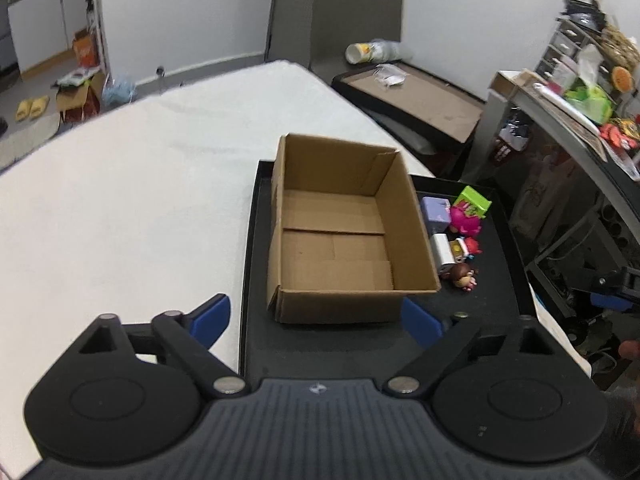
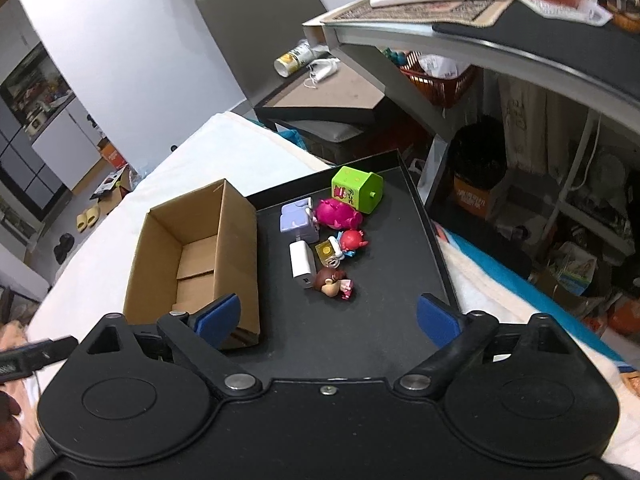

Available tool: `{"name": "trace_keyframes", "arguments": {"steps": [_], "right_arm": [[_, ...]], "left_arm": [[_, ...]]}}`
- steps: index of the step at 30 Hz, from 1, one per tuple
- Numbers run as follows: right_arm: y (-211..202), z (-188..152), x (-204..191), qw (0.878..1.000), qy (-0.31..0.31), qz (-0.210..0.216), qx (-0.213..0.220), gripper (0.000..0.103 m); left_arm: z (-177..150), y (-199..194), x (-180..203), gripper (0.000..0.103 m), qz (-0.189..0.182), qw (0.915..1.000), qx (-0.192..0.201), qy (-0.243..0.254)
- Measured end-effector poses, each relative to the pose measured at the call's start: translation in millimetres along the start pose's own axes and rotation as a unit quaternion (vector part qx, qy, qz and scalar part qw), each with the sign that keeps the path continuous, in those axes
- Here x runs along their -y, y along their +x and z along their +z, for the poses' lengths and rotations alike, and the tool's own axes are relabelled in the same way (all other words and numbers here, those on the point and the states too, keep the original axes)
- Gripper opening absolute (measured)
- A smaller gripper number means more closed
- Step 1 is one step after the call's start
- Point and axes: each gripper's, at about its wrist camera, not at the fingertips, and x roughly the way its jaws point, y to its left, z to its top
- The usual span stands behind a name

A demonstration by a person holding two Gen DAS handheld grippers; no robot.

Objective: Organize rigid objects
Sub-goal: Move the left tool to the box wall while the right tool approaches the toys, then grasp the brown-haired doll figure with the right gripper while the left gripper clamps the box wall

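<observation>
An open cardboard box [image 1: 340, 236] [image 2: 200, 248] stands empty on the left half of a black tray [image 1: 492, 300] [image 2: 380, 320]. Beside it on the tray lie small toys: a green cube [image 2: 357, 189] [image 1: 473, 200], a lilac block [image 2: 298, 220] [image 1: 435, 213], a magenta figure [image 2: 338, 214] [image 1: 464, 220], a white charger [image 2: 303, 264] [image 1: 441, 254], a red-headed figure [image 2: 352, 240] and a brown-haired figure [image 2: 332, 282] [image 1: 462, 274]. My left gripper [image 1: 320, 320] is open before the box's near wall. My right gripper [image 2: 328, 314] is open over bare tray, short of the toys.
The tray rests on a white padded surface [image 1: 120, 200]. A second black tray [image 1: 412, 100] with a paper cup [image 2: 294, 60] sits beyond. At right a cluttered shelf [image 2: 440, 12] overhangs, with a red basket [image 2: 440, 76] and boxes under it.
</observation>
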Motion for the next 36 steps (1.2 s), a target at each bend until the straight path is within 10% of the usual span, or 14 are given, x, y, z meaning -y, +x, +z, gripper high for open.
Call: {"name": "trace_keyframes", "arguments": {"steps": [10,36], "right_arm": [[49,11,5,0.999,0.030,0.005,-0.029,0.091],[159,10,20,0.990,0.102,-0.003,-0.098,0.078]], "left_arm": [[13,40,-28,0.058,-0.005,0.9981,-0.033,-0.052],[19,96,-47,0.019,-0.035,0.9939,-0.073,-0.074]]}}
